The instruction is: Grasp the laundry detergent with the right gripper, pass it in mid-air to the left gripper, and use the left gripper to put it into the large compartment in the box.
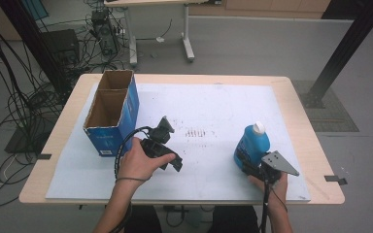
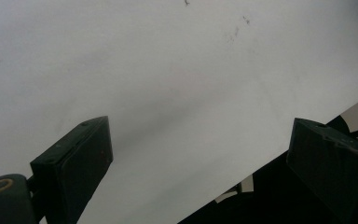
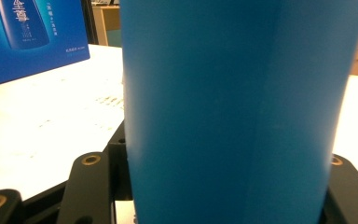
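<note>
Blue bottle (image 1: 250,144) — plastic, with a white cap, standing upright on the white board (image 1: 213,102) toward its near right part. In the right gripper view the bottle's blue wall (image 3: 233,112) rises from between the two black jaws and takes up the middle of the picture.

Right gripper (image 1: 246,164) — held in the person's right hand (image 1: 272,187) at the near right edge of the board, a grey three-cornered plate on top and a cable trailing back along the forearm. Its jaws are pinched onto the lower body of the blue bottle, one at each side.

Left gripper (image 1: 167,124) — held in the person's left hand (image 1: 138,162), resting low over the board near its middle left, pointing away from the person and slightly to the right. In the left gripper view the two black jaws stand spread wide apart, with bare white board between them and nothing in their grasp. A black cable loops from it toward the wrist.

Cardboard box (image 1: 111,111) — blue printed outside, brown inside, open at the top with two compartments, standing at the far left of the board, well apart from the bottle. Its blue printed side (image 3: 28,37) shows at the upper left in the right gripper view.

White board — lies flat on the wooden table (image 1: 303,121) and covers most of it; a patch of small dark marks (image 1: 196,132) sits near the middle, between the two grippers.
</note>
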A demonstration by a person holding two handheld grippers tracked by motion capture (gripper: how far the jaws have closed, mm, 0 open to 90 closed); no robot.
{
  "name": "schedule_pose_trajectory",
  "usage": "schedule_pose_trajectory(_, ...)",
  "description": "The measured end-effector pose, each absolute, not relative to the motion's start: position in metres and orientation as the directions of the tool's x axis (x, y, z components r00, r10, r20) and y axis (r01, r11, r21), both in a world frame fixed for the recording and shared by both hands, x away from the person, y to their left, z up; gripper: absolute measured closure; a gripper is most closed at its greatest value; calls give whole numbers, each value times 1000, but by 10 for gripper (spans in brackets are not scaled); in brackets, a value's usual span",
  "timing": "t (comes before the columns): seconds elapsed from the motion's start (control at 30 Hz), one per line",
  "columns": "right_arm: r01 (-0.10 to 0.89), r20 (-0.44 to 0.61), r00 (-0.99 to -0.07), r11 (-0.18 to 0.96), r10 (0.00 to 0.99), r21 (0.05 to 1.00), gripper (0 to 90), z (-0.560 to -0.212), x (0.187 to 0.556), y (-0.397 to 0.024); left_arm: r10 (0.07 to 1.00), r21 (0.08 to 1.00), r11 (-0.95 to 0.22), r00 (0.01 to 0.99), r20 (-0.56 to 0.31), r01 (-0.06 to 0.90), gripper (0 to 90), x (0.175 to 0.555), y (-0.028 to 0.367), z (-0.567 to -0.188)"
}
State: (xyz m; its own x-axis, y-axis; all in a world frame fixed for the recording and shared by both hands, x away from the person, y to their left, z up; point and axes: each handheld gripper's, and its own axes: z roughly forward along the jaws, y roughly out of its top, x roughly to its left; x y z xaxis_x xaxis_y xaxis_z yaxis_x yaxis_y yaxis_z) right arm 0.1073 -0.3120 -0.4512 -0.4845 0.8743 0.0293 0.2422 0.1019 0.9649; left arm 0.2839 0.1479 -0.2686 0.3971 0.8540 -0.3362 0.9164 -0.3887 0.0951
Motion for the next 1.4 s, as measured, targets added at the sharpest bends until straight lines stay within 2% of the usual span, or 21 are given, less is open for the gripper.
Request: schedule_pose_trajectory(1.4,241,33,-474,94,880,966,420,-452,106,-310,864,96,-371,381,-329,924,72,284,141,-268)
